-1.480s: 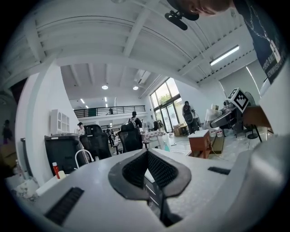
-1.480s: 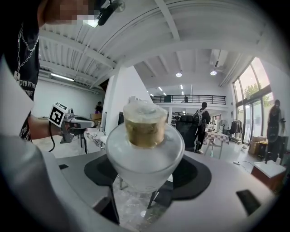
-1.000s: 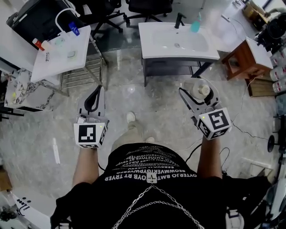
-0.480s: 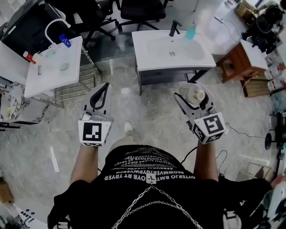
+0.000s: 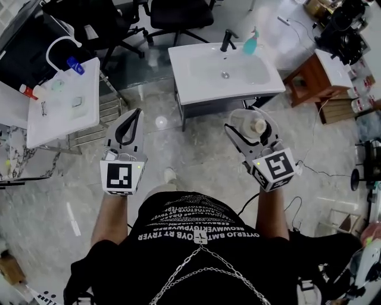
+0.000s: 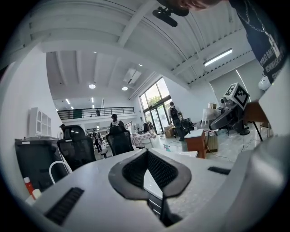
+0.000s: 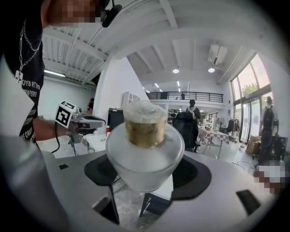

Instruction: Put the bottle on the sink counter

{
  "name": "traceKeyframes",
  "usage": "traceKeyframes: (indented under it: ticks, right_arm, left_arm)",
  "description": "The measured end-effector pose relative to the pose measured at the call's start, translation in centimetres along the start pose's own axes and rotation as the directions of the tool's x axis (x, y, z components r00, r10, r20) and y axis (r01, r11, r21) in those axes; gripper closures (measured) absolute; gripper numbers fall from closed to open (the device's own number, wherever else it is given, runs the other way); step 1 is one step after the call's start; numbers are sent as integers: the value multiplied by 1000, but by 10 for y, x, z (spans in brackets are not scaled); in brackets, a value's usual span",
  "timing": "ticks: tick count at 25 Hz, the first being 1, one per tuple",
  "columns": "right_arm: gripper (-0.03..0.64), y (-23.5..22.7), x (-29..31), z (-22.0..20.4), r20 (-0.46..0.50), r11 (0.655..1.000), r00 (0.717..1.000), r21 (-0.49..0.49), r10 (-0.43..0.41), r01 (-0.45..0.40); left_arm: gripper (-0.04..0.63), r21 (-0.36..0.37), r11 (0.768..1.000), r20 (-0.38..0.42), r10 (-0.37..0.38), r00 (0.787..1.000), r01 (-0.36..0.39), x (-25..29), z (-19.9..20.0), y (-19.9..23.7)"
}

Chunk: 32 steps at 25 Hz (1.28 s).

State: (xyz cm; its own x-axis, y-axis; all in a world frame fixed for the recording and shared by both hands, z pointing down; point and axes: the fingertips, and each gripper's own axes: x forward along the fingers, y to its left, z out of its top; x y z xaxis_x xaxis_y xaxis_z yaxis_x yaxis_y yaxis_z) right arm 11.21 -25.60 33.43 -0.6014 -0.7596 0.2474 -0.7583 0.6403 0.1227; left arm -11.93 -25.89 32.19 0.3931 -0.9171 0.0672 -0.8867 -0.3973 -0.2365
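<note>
A frosted, clear bottle (image 5: pixel 251 124) with a gold cap sits between the jaws of my right gripper (image 5: pixel 246 126), which is shut on it. In the right gripper view the bottle (image 7: pixel 144 149) fills the middle, cap toward the camera side up. The white sink counter (image 5: pixel 184 59) with its basin and black tap (image 5: pixel 228 39) stands just ahead, above both grippers. A teal bottle (image 5: pixel 250 41) stands on the counter by the tap. My left gripper (image 5: pixel 130 123) is shut and holds nothing; its pads (image 6: pixel 149 170) meet.
A white side table (image 5: pixel 56 104) with small items stands at left. Black office chairs (image 5: pixel 178 12) are behind the sink. A wooden stool (image 5: pixel 315 74) is at right. Cables lie on the marble floor at right.
The person has walked forward: the sink counter is nearer to both grippers. The right gripper still holds the bottle. The left gripper stays shut.
</note>
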Motion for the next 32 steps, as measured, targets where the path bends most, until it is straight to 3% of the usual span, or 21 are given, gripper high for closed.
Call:
traceKeyframes:
  ticks: [15,24,32]
  right_arm:
    - [287,17,99,34,-24,999,999,-23,-42,41]
    - [287,-5,125,27,-48,998,997,-15,-59,58]
    - [287,-48,187,7,-72,1000,997,-5,13,-14]
  left_arm:
    - [589,-27,999,37,-45,998,46,47,-28,98]
    - [589,-50,996,7,-73,997,73,77,-52,107]
    - [589,-49,998,-26,-29,999,28,132,-56,123]
